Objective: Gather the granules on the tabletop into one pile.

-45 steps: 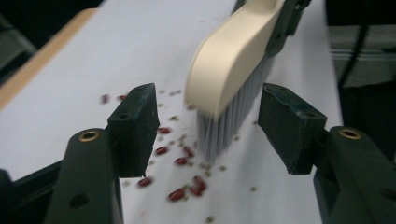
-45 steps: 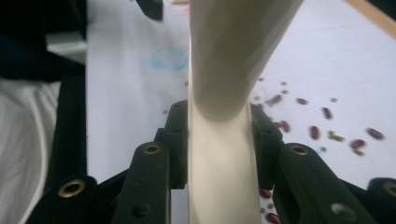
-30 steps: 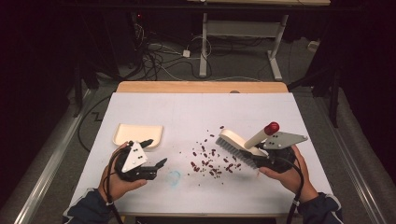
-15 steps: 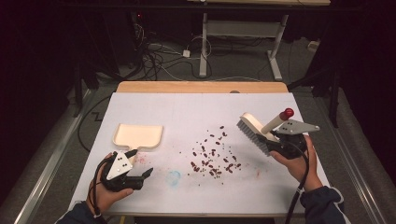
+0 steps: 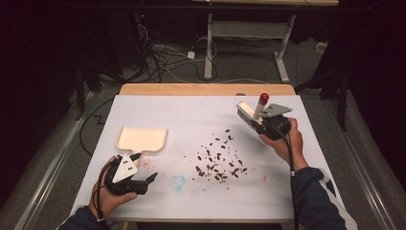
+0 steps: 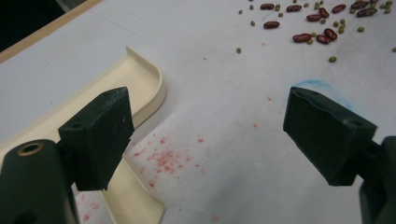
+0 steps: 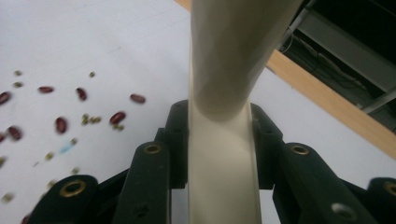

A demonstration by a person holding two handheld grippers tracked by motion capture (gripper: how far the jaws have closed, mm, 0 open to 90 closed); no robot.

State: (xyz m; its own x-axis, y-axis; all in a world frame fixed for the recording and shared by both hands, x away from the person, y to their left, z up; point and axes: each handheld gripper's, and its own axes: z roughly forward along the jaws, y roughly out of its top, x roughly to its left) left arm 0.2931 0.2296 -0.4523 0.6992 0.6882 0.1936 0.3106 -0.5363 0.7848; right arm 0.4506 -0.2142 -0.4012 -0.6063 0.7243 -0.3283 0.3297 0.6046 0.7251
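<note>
Your right gripper [image 5: 262,122] is clamped on the cream handle of the brush [image 5: 249,115], over the right side of the table [image 5: 191,108], near its far right corner. In the high view the bristle head points toward the table's middle and the red tip of the handle sticks up above the grey plate. The right gripper view adds what that camera cannot give: the handle [image 7: 219,140] runs straight up between the 2 black jaws, pressed on both sides. It also shows green specks among the dark red beans [image 7: 84,112], where the high view reads them as dark red alone.

Your left gripper [image 5: 139,167] sits near the front left corner, jaws released wide with nothing between them; they have just been opening. The left gripper view shows the dustpan [image 6: 140,79] passing just beside and partly under 1 jaw, with only bare white table and red dust stains between the pads; whether that jaw touches the pan I cannot tell. From above, the dustpan [image 5: 142,140] lies on the left half of the table, just beyond the gripper.

The beans [image 5: 218,160] are scattered at the table's middle, between your 2 hands, well apart from both sets of fingers.
</note>
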